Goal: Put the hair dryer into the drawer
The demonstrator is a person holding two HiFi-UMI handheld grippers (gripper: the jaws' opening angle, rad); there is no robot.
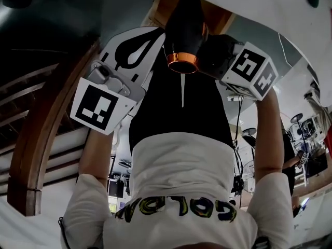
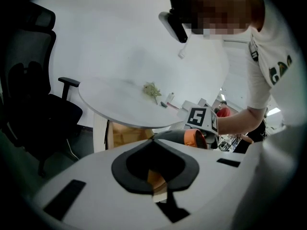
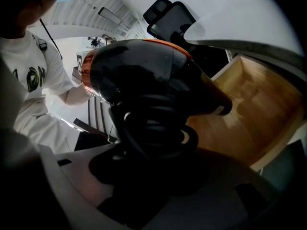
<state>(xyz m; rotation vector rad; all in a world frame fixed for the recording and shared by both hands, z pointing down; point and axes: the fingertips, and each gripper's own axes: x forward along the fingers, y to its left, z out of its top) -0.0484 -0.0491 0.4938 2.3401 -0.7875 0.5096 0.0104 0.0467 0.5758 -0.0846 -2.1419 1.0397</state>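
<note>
The step in hand looks like lowering the hair dryer (image 1: 182, 35) into the drawer (image 3: 261, 104). The open wooden box lies at 3 o'clock of the dryer in the right gripper view, and at 12 o'clock of it in the head view. The dryer is not in the drawer yet; it hangs near its front edge. To do this well, I would carry it on until the whole body is inside the rim, then lower it onto the wood before letting go. A drop from height could knock it against the drawer wall. The cord (image 3: 153, 128) is wound round the handle in loose coils. I judge that the grip should hold firm until touchdown, or a loop may slip off and catch on the rim.

The right gripper (image 3: 151, 152) has its jaws wide and pressed on the corded handle. The dryer's body sits above them, with its orange ring (image 1: 181, 62) toward the person. This gripper tilts down toward the drawer, forearm stretched out. The left gripper (image 2: 154, 169) hangs at 9 o'clock of the dryer in the head view, apart from it and also tilted down. Its jaw tips meet with nothing between them, and only wood shows through the gap. It seems to have no part in this step and is best kept clear of the drawer mouth
</note>
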